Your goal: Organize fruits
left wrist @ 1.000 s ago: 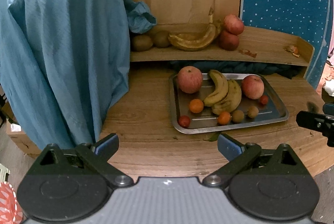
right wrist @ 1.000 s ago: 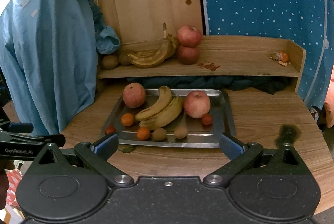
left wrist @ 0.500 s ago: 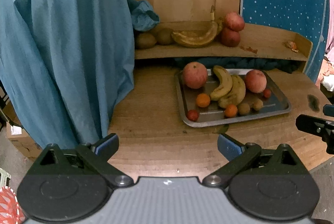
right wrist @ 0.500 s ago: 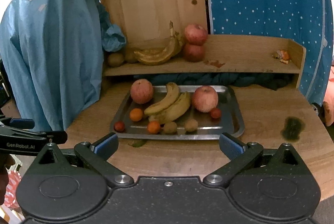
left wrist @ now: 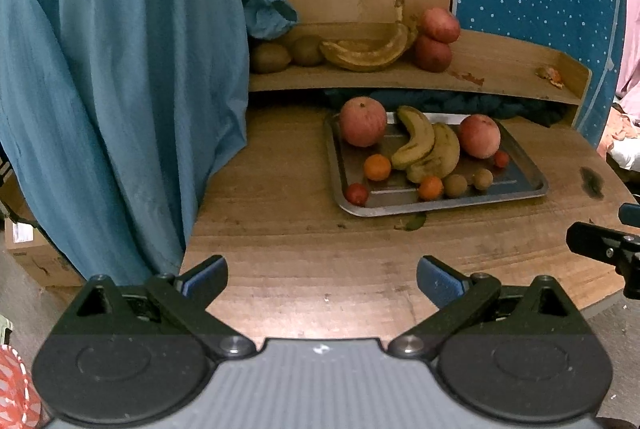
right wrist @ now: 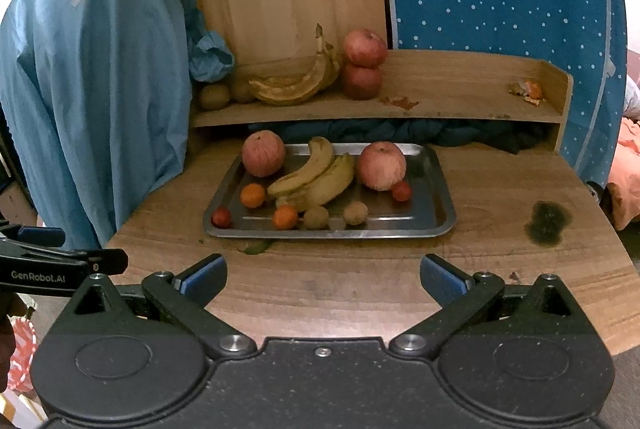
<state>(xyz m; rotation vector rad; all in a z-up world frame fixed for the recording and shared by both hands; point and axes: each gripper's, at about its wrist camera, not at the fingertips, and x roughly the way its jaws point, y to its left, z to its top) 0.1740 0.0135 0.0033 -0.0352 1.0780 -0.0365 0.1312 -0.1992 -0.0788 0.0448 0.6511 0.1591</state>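
Although both pairs of fingers stand spread wide with nothing between them, neither has reached the fruit: the left gripper point(left wrist: 322, 279) and the right gripper point(right wrist: 323, 279) both hover over the bare near edge of the round wooden worktop point(right wrist: 500, 189), and the metal tray point(right wrist: 438, 189) lies ahead of each, well apart from the blue pads. From the right gripper the tray sits almost straight ahead and centred between the fingers, its long side running across the view; from the left gripper the same tray point(left wrist: 524, 169) lies ahead and off to the right, so the right gripper looks the better placed for a straight reach, and the left would have to swing inward. On the tray the two bananas point(right wrist: 316, 177) lie together on a diagonal, stems toward the far side, flanked by a left apple point(right wrist: 263, 153) and a right apple point(right wrist: 381, 165), with small oranges point(right wrist: 253, 195), small red fruits point(right wrist: 221, 217) and brown kiwi-like fruits point(right wrist: 316, 217) along the near rim. Beyond the tray a wooden shelf point(right wrist: 460, 89) already carries two stacked apples point(right wrist: 365, 65), a browned banana bunch point(right wrist: 298, 85) and kiwis point(right wrist: 215, 96). A blue cloth point(right wrist: 92, 101) hangs at the left.
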